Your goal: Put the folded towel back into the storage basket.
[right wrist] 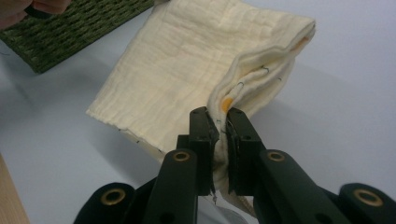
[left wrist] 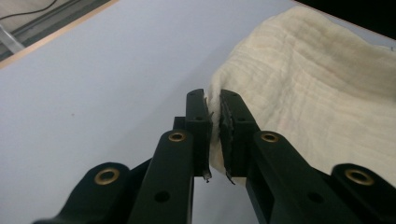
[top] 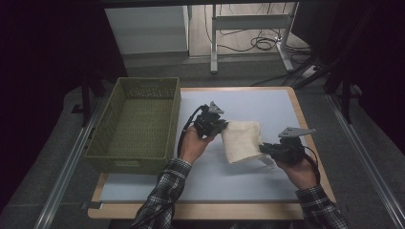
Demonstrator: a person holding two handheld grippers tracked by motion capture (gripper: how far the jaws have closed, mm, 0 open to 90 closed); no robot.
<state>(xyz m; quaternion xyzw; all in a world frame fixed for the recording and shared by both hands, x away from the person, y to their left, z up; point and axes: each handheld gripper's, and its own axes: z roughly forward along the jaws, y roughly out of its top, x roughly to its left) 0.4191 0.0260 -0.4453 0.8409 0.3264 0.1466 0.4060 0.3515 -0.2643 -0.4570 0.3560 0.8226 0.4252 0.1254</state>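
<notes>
Cream, crinkled muslin makes up the folded cloth (top: 242, 141) that hangs between the two grippers in the high view, lifted a little above the pale blue table mat (top: 267, 107). The left gripper (top: 220, 126) pinches the cloth's upper left corner, and the right gripper (top: 264, 149) pinches its lower right edge, so the cloth slopes between them. A person's hands in plaid sleeves (top: 162, 195) come in from the bottom. A green woven basket (top: 106, 143) stands on the left part of the table, just beside the left hand (top: 193, 143), and the cloth is apart from it. The wooden table edge (top: 305, 129) frames the mat.

In the left gripper view, the left gripper (left wrist: 214, 100) has its two black jaws drawn close together with a thin fold of the cloth (left wrist: 317, 84) clamped between the pads. The cloth billows away to the right above the mat (left wrist: 102, 79).

In the right gripper view, the right gripper (right wrist: 218, 116) has its jaws likewise nearly together, gripping the bunched edge of the cloth (right wrist: 187, 60), where several layers and a small orange mark show. The cloth stretches away toward the basket (right wrist: 70, 32) at the upper left, above the mat (right wrist: 345, 84).
</notes>
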